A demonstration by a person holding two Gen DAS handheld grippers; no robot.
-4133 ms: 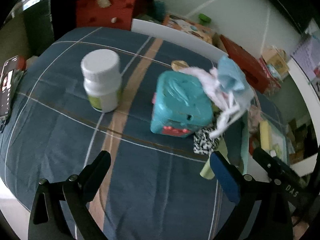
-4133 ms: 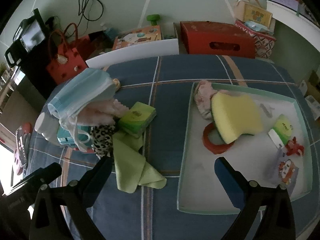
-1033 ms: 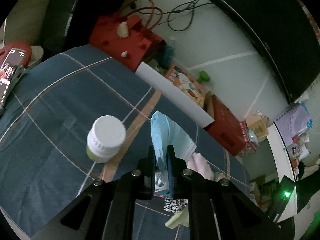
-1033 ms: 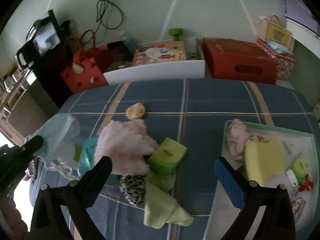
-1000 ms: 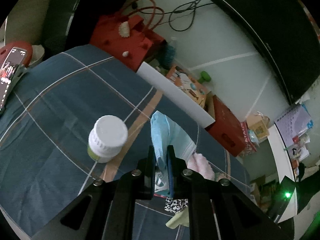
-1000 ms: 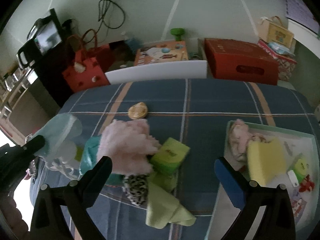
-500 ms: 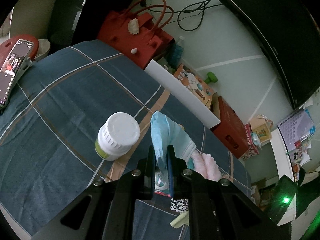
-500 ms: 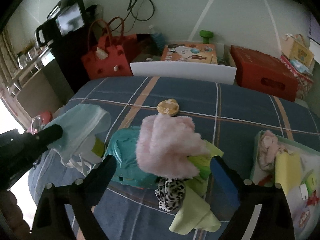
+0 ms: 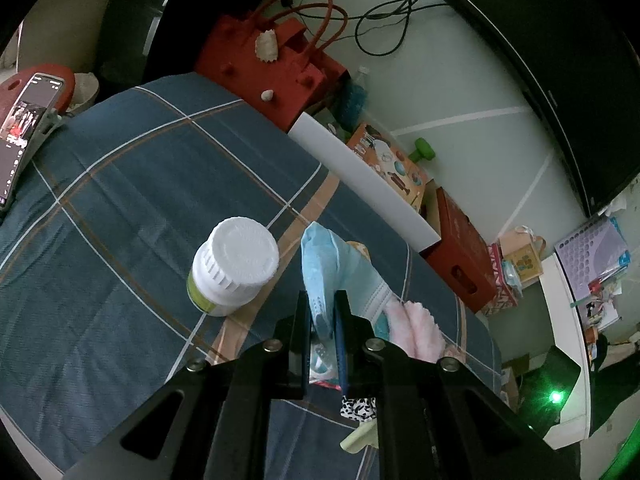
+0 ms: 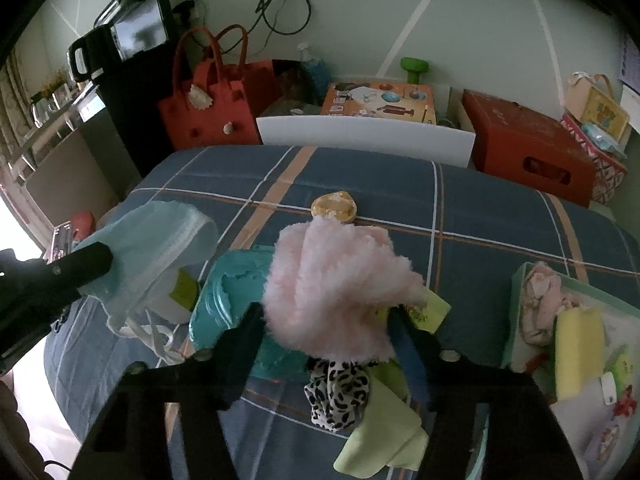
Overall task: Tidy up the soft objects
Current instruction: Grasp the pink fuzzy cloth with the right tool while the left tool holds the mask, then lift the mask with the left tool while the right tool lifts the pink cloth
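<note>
progress: early-to-mid, my read. Some soft items already sit in the pale green tray (image 10: 516, 304); a pile remains on the blue plaid cloth (image 10: 480, 216).
left gripper (image 9: 323, 316): jaws clamped on the light-blue pleated face mask (image 9: 340, 268), lifted left of the teal plastic toy case (image 10: 228, 304).
white-capped pill bottle (image 9: 232, 268): upright, left of the case; not soft.
right gripper (image 10: 326, 330): jaws have just been closing, pink fluffy cloth (image 10: 336, 292) between them, atop the case; can't tell if the pads press yet.
left to do: leopard-print fabric scrap (image 10: 340, 392), lime-green microfibre cloth (image 10: 384, 440), both just right of the case.
tray (well right of the case): crumpled pink cloth (image 10: 540, 304), yellow sponge (image 10: 578, 352), small toys.
</note>
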